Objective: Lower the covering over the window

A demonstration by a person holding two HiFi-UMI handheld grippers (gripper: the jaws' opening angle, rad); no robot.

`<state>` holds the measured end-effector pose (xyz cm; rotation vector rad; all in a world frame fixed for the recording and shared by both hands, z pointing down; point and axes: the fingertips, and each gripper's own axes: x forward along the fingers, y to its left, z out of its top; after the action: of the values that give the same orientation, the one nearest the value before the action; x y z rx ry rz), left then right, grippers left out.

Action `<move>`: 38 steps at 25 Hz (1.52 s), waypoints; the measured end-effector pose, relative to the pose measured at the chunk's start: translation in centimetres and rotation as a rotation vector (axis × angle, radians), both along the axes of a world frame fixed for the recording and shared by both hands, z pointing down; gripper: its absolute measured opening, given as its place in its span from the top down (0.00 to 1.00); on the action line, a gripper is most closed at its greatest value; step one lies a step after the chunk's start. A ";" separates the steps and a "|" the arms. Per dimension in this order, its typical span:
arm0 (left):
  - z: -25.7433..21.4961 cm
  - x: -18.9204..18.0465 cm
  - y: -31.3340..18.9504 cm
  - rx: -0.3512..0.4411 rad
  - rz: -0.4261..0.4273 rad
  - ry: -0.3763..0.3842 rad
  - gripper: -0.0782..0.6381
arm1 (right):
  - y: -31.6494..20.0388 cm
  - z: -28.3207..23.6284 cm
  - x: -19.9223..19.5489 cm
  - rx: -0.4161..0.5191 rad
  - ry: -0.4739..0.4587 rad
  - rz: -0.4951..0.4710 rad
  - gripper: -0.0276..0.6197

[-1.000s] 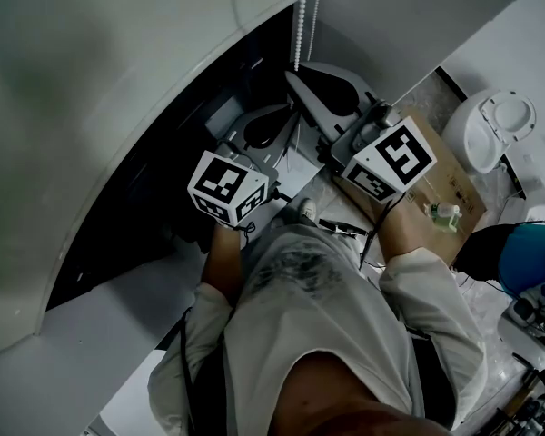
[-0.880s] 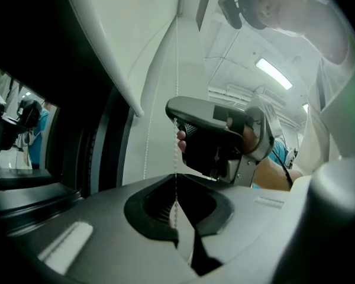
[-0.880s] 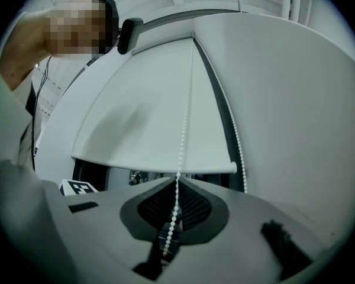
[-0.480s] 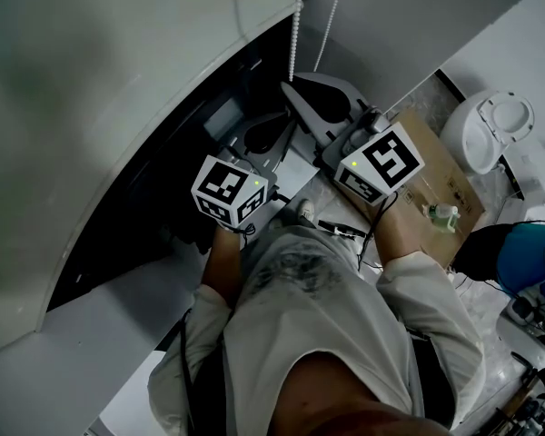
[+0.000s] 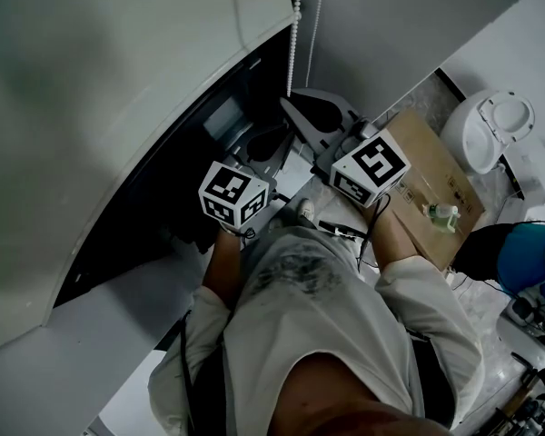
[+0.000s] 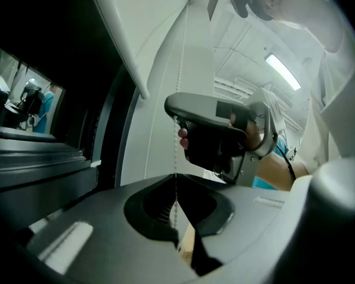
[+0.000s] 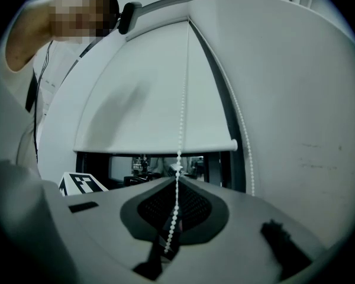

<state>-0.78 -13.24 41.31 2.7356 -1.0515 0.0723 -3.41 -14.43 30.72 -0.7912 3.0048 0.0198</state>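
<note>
Left hand-held gripper: clenched, tips together on the bead chain. The strand runs straight up out of the pinch.

Right hand-held gripper: also clenched on the bead chain. A short length of beads dangles back into the hollow behind the tips. In the left gripper view the right one sits just above my left, on what looks like the same strand. My fingers are wrapped on its grip.

Both point roughly level, toward the window.

Second strand of the chain loop: hangs free to the right, along the frame, well clear of either set of jaws.

Roller blind: white and partway down. Its bottom rail sits just above my right jaw tips in that view.

Window: only a dark strip shows uncovered below the rail, with dim shapes behind the glass. The head view shows the same dark band under the pale blind.

Surroundings, head view: a cardboard box lies on the floor to my right. A small bottle is on it. A white toilet stands beyond the box.
</note>
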 end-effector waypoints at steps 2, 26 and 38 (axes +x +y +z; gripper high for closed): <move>0.6 0.0 0.1 -0.011 -0.002 0.003 0.87 | 0.0 0.7 0.0 -0.010 0.006 -0.002 0.92; 4.7 -0.8 1.5 -0.111 -0.034 -0.007 0.86 | 0.6 6.3 0.2 -0.134 0.061 -0.020 0.92; -9.8 -3.4 -0.1 0.167 -0.082 0.145 0.78 | 0.5 6.6 -0.3 -0.128 0.068 -0.027 0.92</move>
<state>-4.20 -13.38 31.48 2.7873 -1.1750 -0.2337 -3.72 -13.91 37.37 -0.7749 3.1066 -0.1504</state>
